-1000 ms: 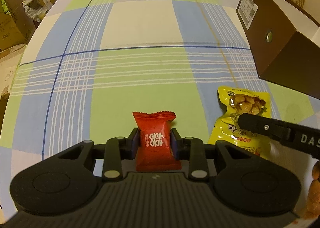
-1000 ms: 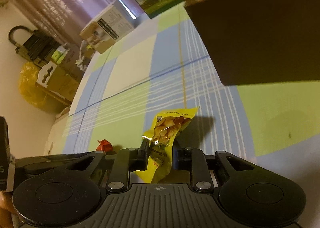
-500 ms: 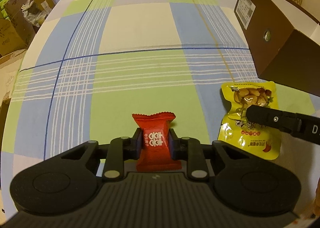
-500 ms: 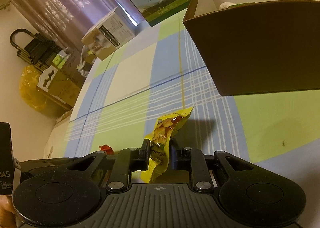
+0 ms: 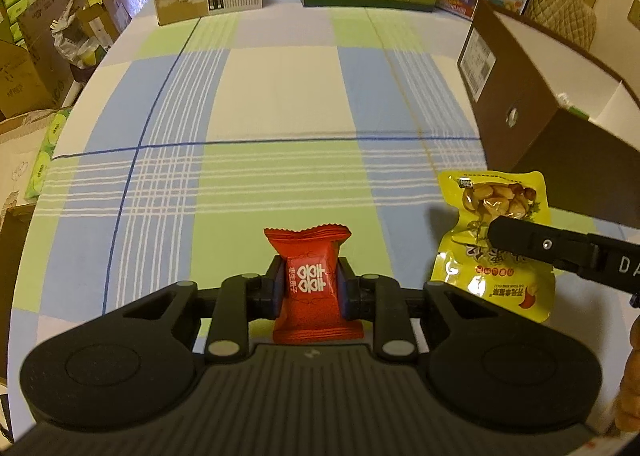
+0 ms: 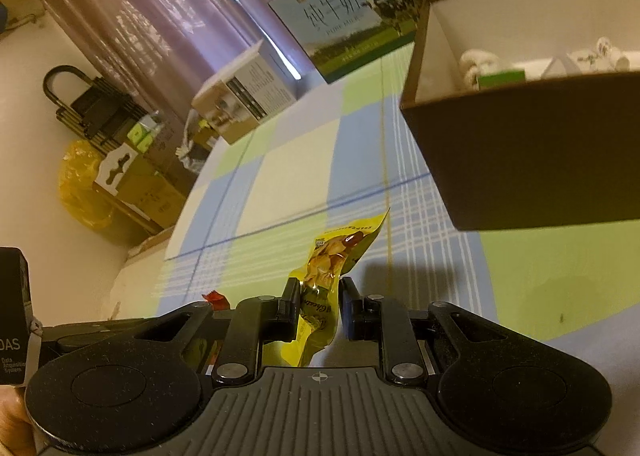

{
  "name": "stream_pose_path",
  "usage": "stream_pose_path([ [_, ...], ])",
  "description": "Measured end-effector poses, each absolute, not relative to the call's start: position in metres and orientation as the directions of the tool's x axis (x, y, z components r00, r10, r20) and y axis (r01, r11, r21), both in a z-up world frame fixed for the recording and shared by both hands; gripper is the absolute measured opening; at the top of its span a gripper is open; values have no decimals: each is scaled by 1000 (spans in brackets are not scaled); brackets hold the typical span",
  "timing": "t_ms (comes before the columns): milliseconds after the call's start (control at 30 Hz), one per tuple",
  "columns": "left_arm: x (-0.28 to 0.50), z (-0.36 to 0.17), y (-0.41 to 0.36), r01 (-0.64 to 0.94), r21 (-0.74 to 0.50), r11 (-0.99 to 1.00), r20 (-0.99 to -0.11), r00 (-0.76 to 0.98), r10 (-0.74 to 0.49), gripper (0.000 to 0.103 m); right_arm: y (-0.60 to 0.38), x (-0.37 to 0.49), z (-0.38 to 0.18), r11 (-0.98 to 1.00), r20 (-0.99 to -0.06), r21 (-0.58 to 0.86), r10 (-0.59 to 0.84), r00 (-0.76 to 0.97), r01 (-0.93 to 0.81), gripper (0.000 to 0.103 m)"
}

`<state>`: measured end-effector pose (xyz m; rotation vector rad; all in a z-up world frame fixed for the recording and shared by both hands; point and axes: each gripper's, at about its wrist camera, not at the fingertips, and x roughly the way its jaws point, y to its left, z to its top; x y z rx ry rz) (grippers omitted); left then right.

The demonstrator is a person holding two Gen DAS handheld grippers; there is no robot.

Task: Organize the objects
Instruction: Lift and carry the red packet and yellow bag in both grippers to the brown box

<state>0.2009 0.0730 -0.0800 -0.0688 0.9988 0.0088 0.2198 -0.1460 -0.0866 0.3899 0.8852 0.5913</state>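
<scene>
Red candy (image 5: 311,283) clamped in left tool (image 5: 308,288) — checked cloth (image 5: 280,104) ahead bare

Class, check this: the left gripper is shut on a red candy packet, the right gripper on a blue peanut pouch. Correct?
Not quite. The peanut pouch in the right gripper is yellow, as the right wrist view shows. The left gripper does grip the red candy packet.
</scene>
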Motion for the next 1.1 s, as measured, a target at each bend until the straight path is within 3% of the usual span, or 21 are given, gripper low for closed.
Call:
stream_pose_path([
  [633,200,11,16,43,-82,996,-745,661,-90,21,-197,202,-4,764,-475,527,627,617,-371,17],
  [1100,251,42,-77,195,-105,975,-723,659,-210,21,-287,236,28,810,-429,561,461,777,-170,17],
])
